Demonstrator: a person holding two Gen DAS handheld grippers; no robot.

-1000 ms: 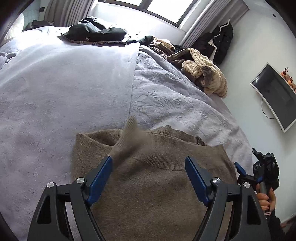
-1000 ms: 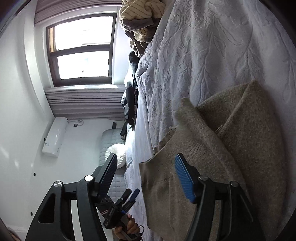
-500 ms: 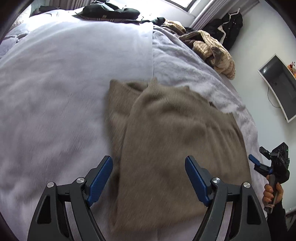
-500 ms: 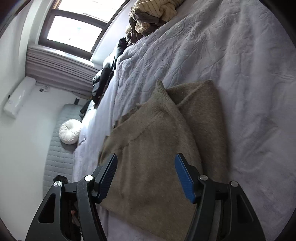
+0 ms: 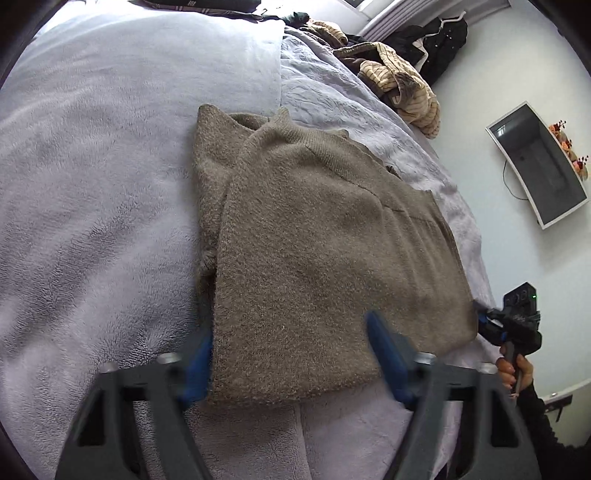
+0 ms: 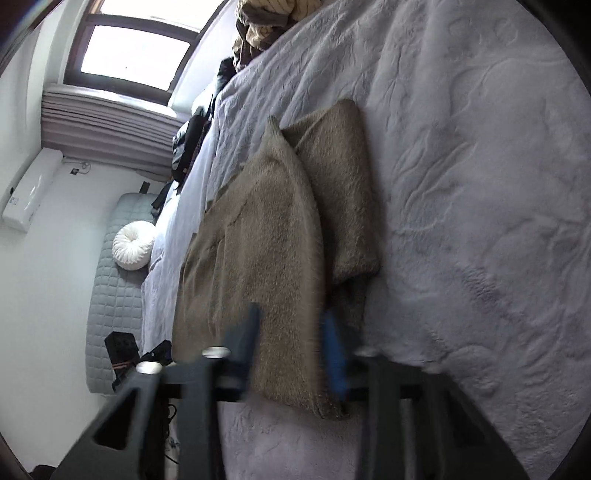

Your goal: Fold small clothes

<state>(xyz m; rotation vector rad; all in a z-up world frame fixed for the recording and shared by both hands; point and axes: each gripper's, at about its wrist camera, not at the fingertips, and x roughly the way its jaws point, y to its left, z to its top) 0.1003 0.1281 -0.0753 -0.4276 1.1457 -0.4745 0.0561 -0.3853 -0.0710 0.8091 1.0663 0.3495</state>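
Observation:
A tan knitted sweater [image 5: 317, 251] lies flat and folded on the lavender bed, a sleeve layer showing at its left side. My left gripper [image 5: 291, 354] is open, its blue pads straddling the sweater's near hem from above. In the right wrist view the sweater [image 6: 266, 258] lies ahead, and my right gripper [image 6: 295, 354] is open around its near corner, narrower than before and motion-blurred. The right gripper also shows in the left wrist view [image 5: 513, 325] at the sweater's right corner.
A pile of striped and dark clothes [image 5: 399, 81] lies at the bed's far side, with a dark garment [image 5: 207, 3] further back. A wall screen [image 5: 539, 162] hangs on the right. A white round cushion [image 6: 133, 247] sits by the headboard.
Both grippers pulled back toward the sweater's near edge, so more of the sweater shows flat on the bed. The right gripper's jaws have narrowed around the near corner.

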